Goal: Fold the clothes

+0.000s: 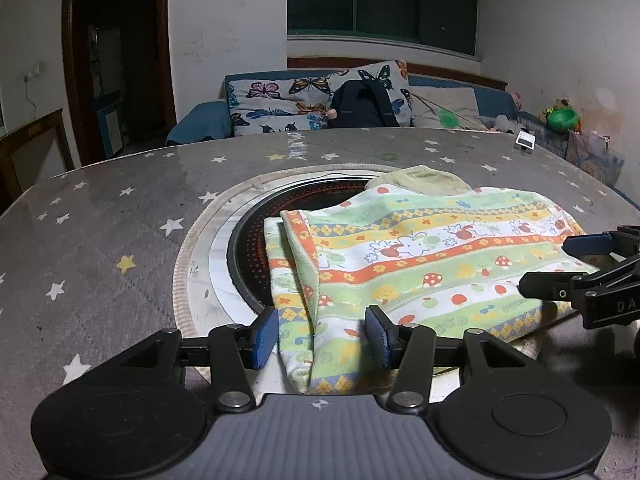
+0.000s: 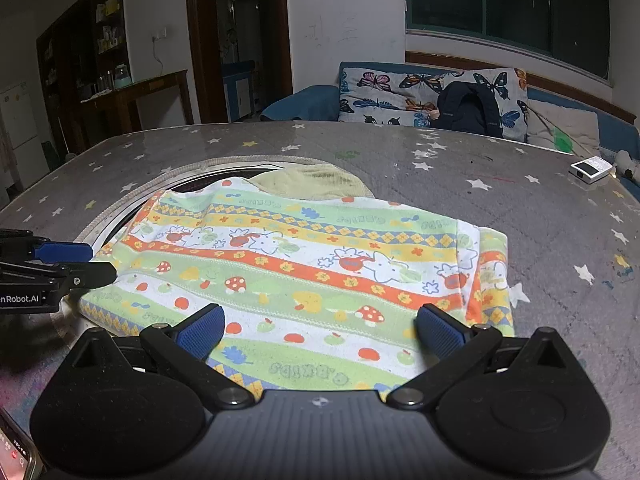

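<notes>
A colourful striped child's garment (image 1: 420,264) with mushrooms and cartoon animals lies folded on the grey star-patterned table, partly over a round black hob; it also shows in the right wrist view (image 2: 304,272). A pale yellow-green cloth (image 1: 424,180) sticks out from under its far edge. My left gripper (image 1: 322,338) is open, its blue pads either side of the garment's near left corner. My right gripper (image 2: 320,330) is open wide over the garment's near edge. Each gripper shows in the other's view, the right (image 1: 568,264) and the left (image 2: 84,260), both open.
The round black hob (image 1: 248,240) with a pale ring sits in the table (image 1: 100,240) centre. A small white device (image 2: 590,170) lies at the far right. A sofa with butterfly cushions and a dark backpack (image 1: 362,106) stands behind. A phone (image 2: 12,456) is at lower left.
</notes>
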{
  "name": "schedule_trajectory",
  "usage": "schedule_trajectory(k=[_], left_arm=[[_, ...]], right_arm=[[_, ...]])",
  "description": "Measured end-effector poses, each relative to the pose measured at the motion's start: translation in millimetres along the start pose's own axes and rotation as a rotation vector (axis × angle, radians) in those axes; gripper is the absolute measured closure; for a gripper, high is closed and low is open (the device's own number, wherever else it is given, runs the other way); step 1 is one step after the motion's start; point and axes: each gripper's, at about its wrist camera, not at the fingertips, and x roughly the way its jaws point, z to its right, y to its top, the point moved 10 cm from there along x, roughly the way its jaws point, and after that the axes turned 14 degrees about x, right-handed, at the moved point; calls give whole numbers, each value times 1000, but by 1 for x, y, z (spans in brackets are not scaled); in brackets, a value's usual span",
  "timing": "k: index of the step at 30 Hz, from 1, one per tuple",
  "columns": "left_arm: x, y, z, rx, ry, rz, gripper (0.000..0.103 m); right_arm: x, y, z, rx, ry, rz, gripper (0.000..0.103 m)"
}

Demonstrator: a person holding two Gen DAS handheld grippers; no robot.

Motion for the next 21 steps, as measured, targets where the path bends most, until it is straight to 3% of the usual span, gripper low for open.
schedule_trajectory(k=[6, 21], left_arm=[[2, -2, -5, -38, -5, -5, 44], [5, -7, -13, -56, -17, -2, 41]], right_arm=[[0, -1, -1, -7, -8, -2, 0], [0, -1, -2, -9, -12, -1, 0]])
